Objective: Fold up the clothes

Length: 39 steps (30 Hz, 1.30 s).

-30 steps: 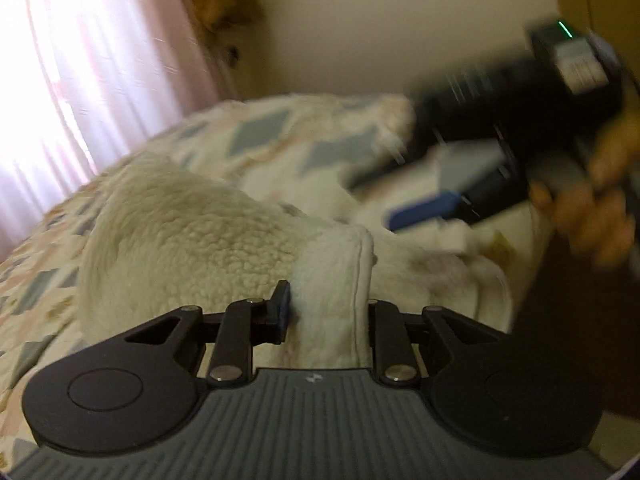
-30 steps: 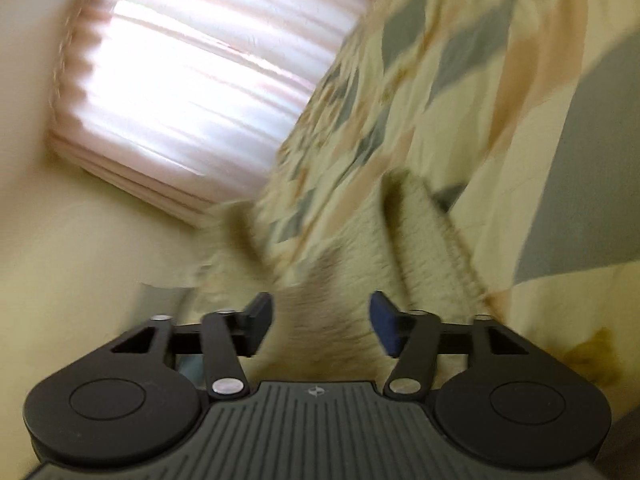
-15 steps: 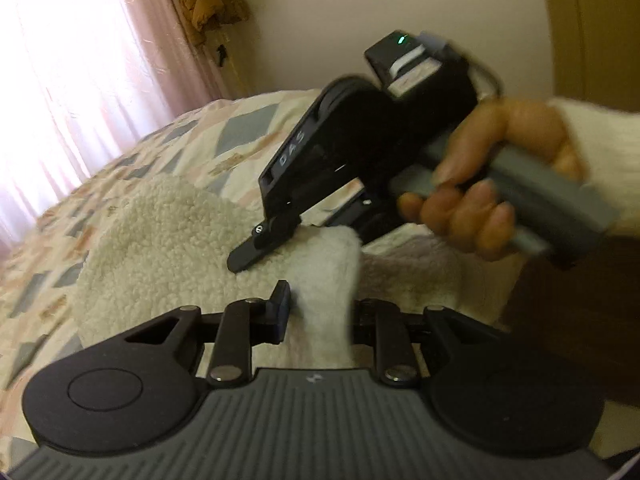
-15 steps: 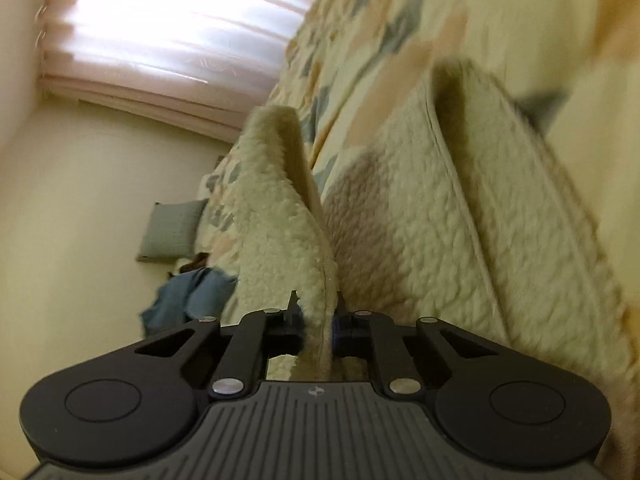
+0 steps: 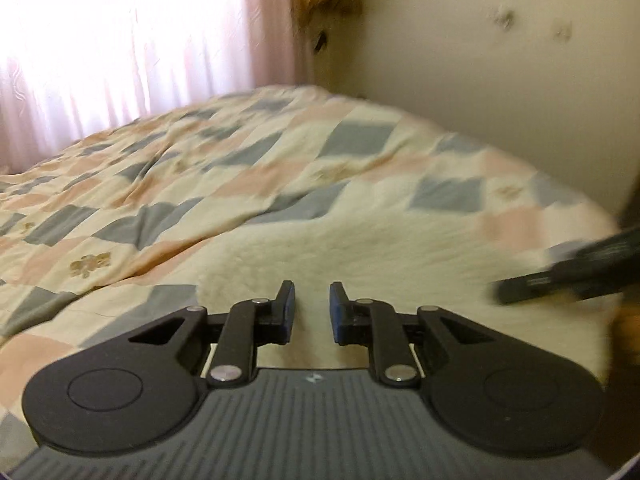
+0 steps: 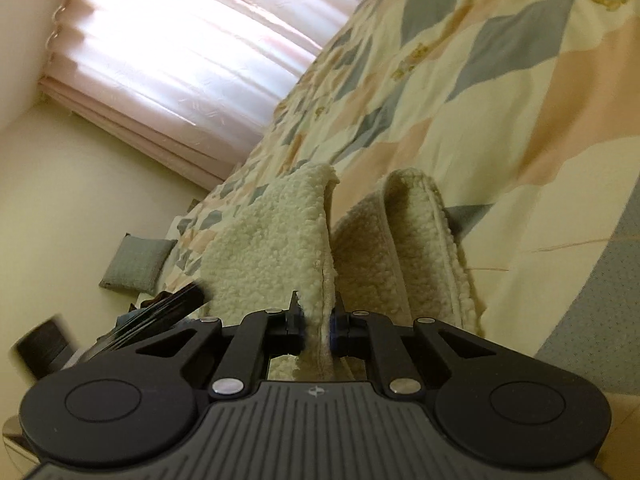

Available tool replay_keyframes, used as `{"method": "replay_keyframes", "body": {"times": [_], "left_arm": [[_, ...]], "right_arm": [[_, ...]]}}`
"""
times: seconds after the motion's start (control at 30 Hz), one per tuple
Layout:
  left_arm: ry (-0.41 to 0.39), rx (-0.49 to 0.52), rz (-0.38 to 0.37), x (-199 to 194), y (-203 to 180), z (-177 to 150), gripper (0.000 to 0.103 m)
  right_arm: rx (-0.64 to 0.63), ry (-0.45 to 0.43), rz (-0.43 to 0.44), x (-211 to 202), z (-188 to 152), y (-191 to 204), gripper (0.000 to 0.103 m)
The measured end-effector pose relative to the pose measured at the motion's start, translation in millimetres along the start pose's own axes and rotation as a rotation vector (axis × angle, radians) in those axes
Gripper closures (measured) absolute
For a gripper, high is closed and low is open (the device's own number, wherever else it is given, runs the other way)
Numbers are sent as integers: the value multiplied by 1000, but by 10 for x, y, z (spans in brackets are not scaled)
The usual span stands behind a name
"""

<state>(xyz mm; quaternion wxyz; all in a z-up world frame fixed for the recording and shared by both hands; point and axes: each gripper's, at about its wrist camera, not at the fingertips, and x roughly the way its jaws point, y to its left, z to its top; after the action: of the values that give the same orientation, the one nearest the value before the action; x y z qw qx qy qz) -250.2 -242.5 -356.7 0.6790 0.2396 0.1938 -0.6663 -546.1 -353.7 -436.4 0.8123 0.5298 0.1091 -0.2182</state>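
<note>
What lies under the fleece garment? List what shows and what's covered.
The fleece garment rests on the patchwork quilt. Anything directly beneath it is covered.

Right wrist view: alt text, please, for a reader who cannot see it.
The right gripper is shut on an edge of a cream fleece garment, which trails ahead over a patchwork quilt. Bright pink curtains fill the upper left.
</note>
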Motion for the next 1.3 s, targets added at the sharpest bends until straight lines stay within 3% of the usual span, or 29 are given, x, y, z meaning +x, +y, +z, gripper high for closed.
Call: {"method": "replay_keyframes", "body": {"times": [0.1,0.23,0.33,0.5,0.6,0.7,0.73,0.83,1.1,1.2,1.3], "left_arm": [[92,38,71,366,33,-53,90],[110,43,92,467,79,-285,92],[101,38,75,436,113,-305,92],[86,25,46,385,171,-337,92],[77,12,31,384,213,-358,92],[77,0,24,404,241,-358,92],[77,-3,22,409,249,-354,92],[63,-6,-2,373,246,-255,91],[23,73,-100,480,-123,24,91],[34,109,-127,615,-293,78,91],[76,116,-98,768,-316,64,89]], "right_arm": [[-18,82,1,176,-70,33,90],[-70,109,4,340,40,104,67],[-76,81,25,422,350,107,54],[-56,150,7,825,677,44,52],[-23,203,15,1073,771,-31,54],[23,250,29,1282,710,-126,88],[15,245,25,1304,682,-120,91],[-124,136,2,1134,594,99,92],[-228,-88,-72,307,574,429,93],[-258,-99,-165,303,581,406,93],[-240,-56,-247,488,609,205,93]]}}
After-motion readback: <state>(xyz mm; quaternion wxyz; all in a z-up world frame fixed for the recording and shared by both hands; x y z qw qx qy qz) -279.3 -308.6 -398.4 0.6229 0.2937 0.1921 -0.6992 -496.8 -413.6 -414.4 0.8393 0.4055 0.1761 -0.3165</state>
